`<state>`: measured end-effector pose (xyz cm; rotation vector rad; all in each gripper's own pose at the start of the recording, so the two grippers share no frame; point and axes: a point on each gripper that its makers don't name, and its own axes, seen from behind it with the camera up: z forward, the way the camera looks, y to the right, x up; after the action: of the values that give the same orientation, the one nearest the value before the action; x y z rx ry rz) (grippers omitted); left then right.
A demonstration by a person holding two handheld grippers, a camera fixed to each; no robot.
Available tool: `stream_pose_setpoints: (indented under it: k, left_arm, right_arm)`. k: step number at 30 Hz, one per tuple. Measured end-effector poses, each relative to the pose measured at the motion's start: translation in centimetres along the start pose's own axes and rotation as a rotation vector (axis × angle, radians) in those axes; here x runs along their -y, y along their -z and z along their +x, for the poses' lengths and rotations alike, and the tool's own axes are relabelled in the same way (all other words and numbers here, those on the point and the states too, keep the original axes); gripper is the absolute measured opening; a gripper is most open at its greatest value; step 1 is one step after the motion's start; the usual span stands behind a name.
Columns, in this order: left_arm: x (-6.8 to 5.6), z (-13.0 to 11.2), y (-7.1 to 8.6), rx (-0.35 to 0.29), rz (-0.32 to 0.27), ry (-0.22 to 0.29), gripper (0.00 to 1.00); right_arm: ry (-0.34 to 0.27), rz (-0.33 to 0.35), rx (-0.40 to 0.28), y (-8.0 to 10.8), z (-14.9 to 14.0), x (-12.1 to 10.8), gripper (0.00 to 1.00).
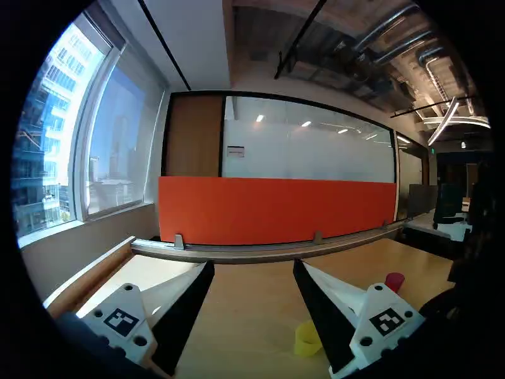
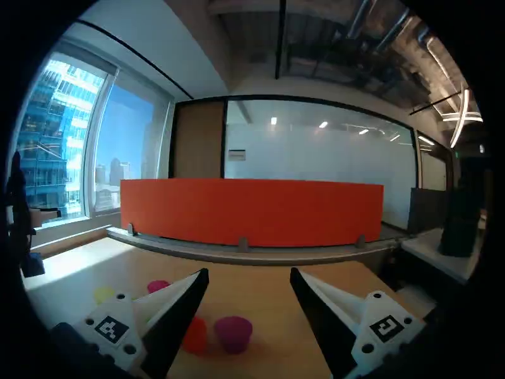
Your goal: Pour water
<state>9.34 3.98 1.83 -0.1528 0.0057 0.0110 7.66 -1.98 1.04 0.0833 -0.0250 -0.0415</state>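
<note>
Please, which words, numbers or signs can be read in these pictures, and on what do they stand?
No text can be read here.
The paper notice on the glass wall: print too small and blurred.
The square black-and-white markers on the left gripper and right gripper: patterns, no words or numbers.

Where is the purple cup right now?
In the right gripper view, the purple cup stands on the wooden table, low and central, framed by the open right gripper, just right of the red cup.
</note>
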Motion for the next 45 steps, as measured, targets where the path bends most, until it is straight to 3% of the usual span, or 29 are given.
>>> stream_pose_setpoints:
  k: [11, 18, 21, 27, 36, 45]
  left_arm:
    - [-2.3, 1.6, 0.0, -0.006, -0.147, -0.030, 0.92]
    - [-4.7, 2.8, 0.2, -0.006, -0.289, -0.020, 0.93]
    - [-5.6, 2.8, 0.3, -0.002, -0.341, -0.034, 0.92]
    - [-7.1, 1.3, 0.5, 0.025, -0.422, -0.070, 0.92]
    - [-10.1, -2.7, 1.3, 0.094, -0.564, -0.075, 0.92]
    - [-11.0, -5.3, 1.1, 0.141, -0.614, -0.116, 0.93]
  right_arm:
    - [0.030, 0.212, 0.041, 0.2, 0.5, 4.5, 1.00]
    - [-0.003, 0.376, 0.052, 1.0, 1.2, 8.1, 1.00]
    - [-0.021, 0.417, 0.056, 1.1, 1.5, 8.8, 1.00]
    - [-0.030, 0.465, 0.067, 1.0, 1.5, 9.5, 1.00]
    - [0.017, 0.514, 0.127, 1.0, -0.5, 10.4, 1.00]
    - [0.070, 0.532, 0.167, 0.6, -2.4, 10.8, 1.00]
